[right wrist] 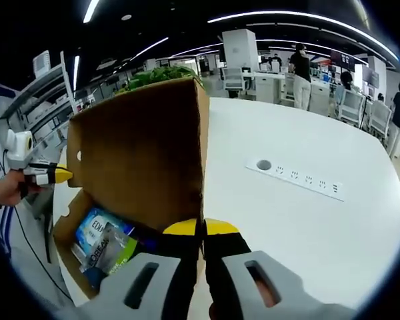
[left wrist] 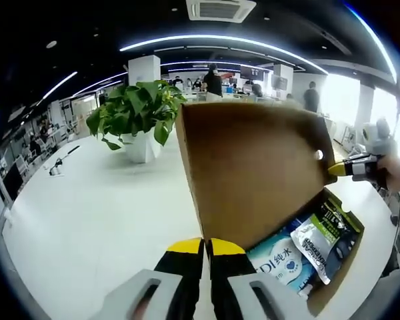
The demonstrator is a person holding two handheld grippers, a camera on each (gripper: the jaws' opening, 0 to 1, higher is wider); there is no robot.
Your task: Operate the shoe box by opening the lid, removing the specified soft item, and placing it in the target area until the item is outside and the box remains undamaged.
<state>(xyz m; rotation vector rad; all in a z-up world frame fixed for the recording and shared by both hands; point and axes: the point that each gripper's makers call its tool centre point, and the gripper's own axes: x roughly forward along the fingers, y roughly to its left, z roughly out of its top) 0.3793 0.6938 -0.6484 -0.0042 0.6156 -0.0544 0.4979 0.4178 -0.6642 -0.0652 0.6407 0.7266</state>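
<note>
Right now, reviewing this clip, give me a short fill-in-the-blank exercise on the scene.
1. The shoe box lid stands ____.
2. Each gripper is shut on the lid's ____.
3. Behind the lid in the left gripper view stands a potted ____.
4. The power strip lies on the ____ table.

Answers: open; edge; plant; white

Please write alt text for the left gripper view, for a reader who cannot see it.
A cardboard shoe box sits on a white table with its lid raised upright, soft packets visible inside. The left gripper, jaws together, meets the lid's edge; the right gripper touches the far side. A potted plant stands behind.
</note>
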